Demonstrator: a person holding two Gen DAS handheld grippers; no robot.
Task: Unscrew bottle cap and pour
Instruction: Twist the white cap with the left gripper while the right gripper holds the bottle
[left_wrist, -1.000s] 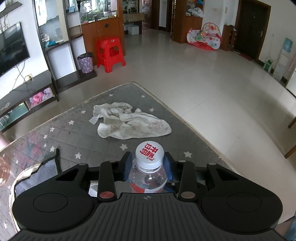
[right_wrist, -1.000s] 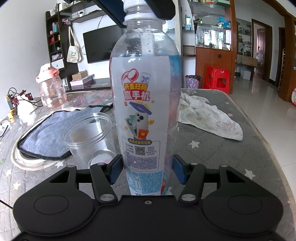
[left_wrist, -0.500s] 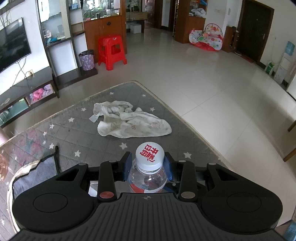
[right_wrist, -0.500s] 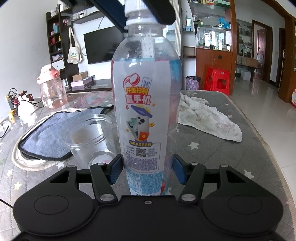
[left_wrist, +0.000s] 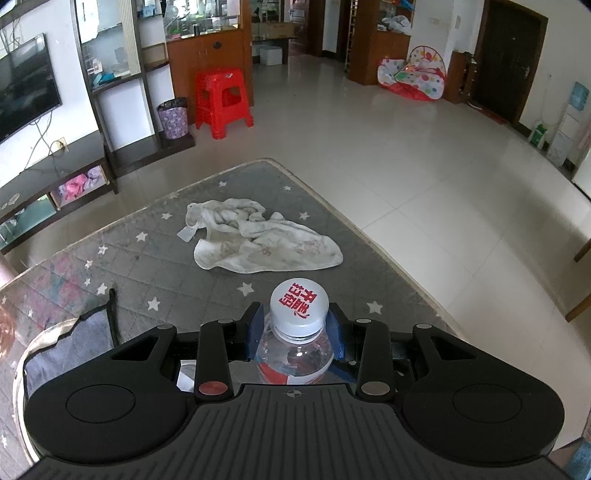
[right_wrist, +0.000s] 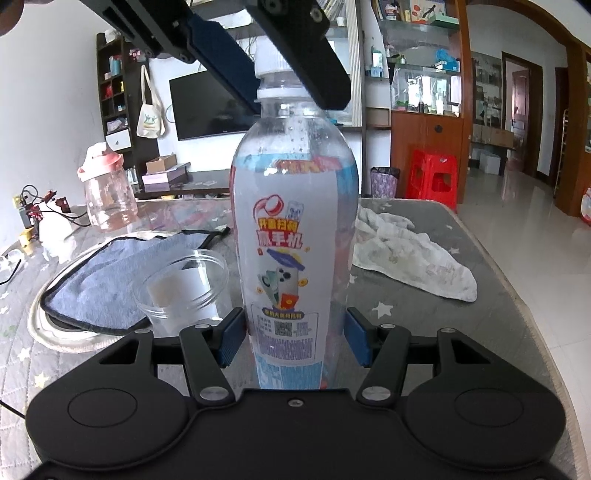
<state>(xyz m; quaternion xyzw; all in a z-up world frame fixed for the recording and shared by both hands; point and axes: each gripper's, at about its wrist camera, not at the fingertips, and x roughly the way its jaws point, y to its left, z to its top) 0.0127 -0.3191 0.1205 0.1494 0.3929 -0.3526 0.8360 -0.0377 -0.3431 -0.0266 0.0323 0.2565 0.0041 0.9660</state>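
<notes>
A clear water bottle (right_wrist: 291, 236) with a printed label stands upright on the grey star-patterned table (right_wrist: 424, 317). My right gripper (right_wrist: 293, 334) is shut on its lower body. My left gripper (left_wrist: 297, 328) comes from above and is shut on the white cap (left_wrist: 298, 308) with red print; its fingers (right_wrist: 306, 40) show at the top of the right wrist view, clamped on the cap (right_wrist: 271, 61). An empty clear plastic cup (right_wrist: 183, 288) stands just left of the bottle.
A crumpled white cloth (left_wrist: 258, 243) lies behind the bottle to the right (right_wrist: 410, 254). A blue-grey cloth (right_wrist: 110, 273) on a round plate lies to the left. A pink-lidded jar (right_wrist: 105, 192) stands at the back left. The table's right edge (right_wrist: 517, 295) is close.
The left wrist view has turned a little around the cap and the left gripper's fingers have shifted in the right wrist view. The bottle and right gripper stay almost still.
</notes>
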